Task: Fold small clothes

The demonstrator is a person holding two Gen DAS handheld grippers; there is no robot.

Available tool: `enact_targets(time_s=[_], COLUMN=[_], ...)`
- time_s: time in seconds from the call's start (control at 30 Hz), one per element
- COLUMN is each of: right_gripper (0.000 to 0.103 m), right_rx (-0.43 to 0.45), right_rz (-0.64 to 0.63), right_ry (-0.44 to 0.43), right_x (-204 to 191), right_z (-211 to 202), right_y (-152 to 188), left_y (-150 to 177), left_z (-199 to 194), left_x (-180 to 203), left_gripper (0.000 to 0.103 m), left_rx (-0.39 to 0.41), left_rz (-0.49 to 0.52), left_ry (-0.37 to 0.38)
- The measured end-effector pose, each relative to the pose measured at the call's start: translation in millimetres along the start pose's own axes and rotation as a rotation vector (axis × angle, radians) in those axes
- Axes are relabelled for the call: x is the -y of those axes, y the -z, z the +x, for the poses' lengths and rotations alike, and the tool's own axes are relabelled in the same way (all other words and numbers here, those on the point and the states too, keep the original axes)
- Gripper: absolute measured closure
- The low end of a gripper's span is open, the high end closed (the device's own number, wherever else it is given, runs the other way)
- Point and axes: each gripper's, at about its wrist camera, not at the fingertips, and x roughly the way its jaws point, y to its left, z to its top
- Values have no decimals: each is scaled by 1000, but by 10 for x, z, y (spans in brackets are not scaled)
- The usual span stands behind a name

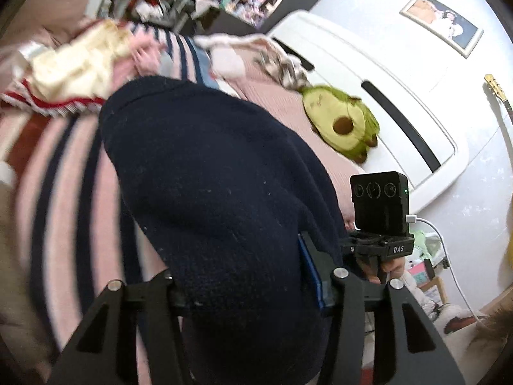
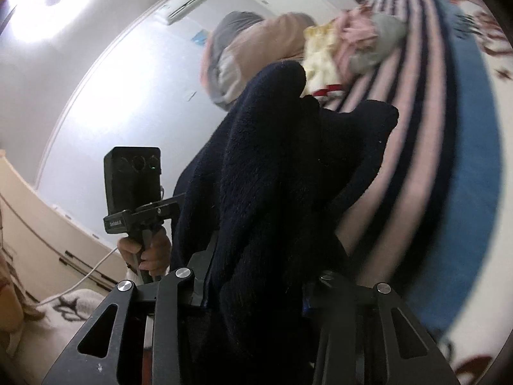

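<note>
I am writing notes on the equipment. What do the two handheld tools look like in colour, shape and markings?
Both are matte black. The left tool has angular arms with triangular cut-outs, silver bolts and a blue strip on one finger. The right tool, seen from it, carries a boxy camera module with three lenses, a green light, white "DAS" lettering and a white cable. A bare hand grips its handle.

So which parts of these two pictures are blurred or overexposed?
Left wrist view: the clothes pile at upper left is smeared by motion blur, while the navy knit garment is fairly sharp. Right wrist view: the ceiling light glares white at upper left, and the striped blanket is blurred and bent by fisheye.
</note>
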Motion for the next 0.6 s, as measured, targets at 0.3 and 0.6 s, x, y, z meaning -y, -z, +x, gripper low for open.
enact_targets(time_s=[0.3, 0.6], right_gripper=[71, 71], right_rx=[-25, -112], right_rz=[-133, -207], right_ry=[-86, -179], right_x=[-903, -1548], right_z=[1002, 2156], right_y=[-567, -865], left_y=[-214, -300], left_z=[-1356, -2370], left_x=[-316, -866], left_gripper=[56, 56], left_rx=[154, 193], left_rz=[74, 87], left_ry=[-169, -354])
